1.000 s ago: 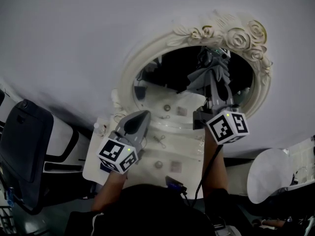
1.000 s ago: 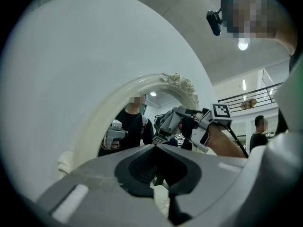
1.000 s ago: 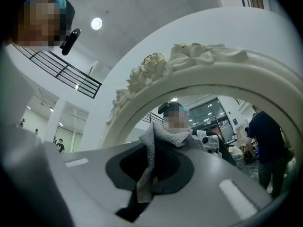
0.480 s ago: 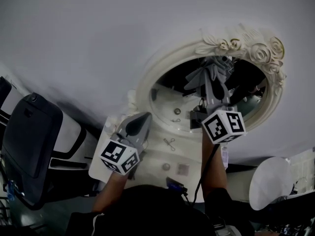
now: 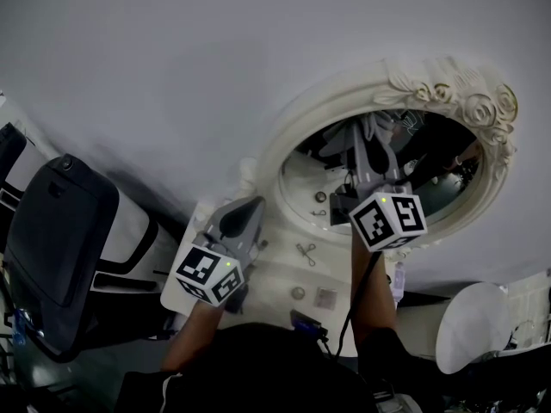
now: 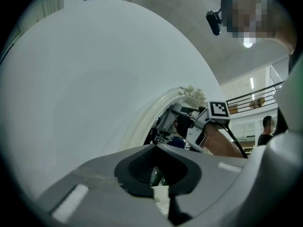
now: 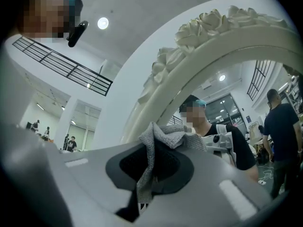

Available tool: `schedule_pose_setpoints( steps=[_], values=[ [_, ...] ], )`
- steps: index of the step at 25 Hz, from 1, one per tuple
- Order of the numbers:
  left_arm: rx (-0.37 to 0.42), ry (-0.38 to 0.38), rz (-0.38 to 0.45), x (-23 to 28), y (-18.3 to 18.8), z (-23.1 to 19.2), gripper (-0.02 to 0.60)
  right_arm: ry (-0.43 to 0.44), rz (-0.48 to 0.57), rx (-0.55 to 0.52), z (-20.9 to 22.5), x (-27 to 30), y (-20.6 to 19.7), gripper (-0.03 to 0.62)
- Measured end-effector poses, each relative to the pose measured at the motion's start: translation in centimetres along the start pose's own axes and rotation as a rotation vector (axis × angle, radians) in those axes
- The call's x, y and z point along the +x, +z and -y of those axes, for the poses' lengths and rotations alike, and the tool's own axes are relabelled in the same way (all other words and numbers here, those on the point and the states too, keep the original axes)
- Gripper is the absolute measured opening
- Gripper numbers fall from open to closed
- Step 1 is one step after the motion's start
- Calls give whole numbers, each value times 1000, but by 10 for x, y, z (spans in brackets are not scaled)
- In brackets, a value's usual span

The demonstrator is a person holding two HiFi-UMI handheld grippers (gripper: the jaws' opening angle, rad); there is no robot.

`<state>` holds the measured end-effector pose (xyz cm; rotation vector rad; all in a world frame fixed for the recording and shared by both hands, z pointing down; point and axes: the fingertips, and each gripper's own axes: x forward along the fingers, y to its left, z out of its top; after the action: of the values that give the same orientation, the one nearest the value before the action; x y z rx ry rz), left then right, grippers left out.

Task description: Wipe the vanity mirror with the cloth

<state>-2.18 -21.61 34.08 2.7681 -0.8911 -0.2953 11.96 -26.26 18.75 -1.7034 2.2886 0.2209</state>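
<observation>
The oval vanity mirror (image 5: 293,149) has a cream carved frame with roses at its top right. My right gripper (image 5: 374,141) is raised against the upper glass, shut on a grey cloth (image 5: 365,131) that is pressed to the mirror. In the right gripper view the cloth (image 7: 158,138) bunches out of the shut jaws of the right gripper (image 7: 154,151), below the rose frame (image 7: 208,25). My left gripper (image 5: 244,206) is held low at the mirror's lower left, shut and holding nothing. The left gripper view shows its shut jaws (image 6: 158,148) and the right gripper (image 6: 189,124) at the glass.
A white vanity shelf (image 5: 258,286) below the mirror carries a small clip (image 5: 306,252) and a round piece (image 5: 298,292). A black chair (image 5: 60,231) stands at the left. A white round object (image 5: 469,312) is at the lower right. A plain wall surrounds the mirror.
The head view has shifted, so the mirror now lies further right. The right gripper with the cloth has slid left across the upper glass. The left gripper has hardly moved.
</observation>
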Motion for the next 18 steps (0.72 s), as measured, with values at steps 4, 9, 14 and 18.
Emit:
schedule_pose_setpoints(
  steps=[4,9,14,18],
  values=[
    [0,7,5,-5,2,-4,-5,11,-8,-10,-8,6,-5,17],
    [-1,20,10,-11,3,-6,-5,22,-16,-31,-16,12,-10,17],
    [4,29,23,-17,8,-2,-5,37,-27,-30,-20,16,-11,17],
    [13,29,28,-22,9,6,-5,40,-14,-6,-20,10,-12,17]
  ],
)
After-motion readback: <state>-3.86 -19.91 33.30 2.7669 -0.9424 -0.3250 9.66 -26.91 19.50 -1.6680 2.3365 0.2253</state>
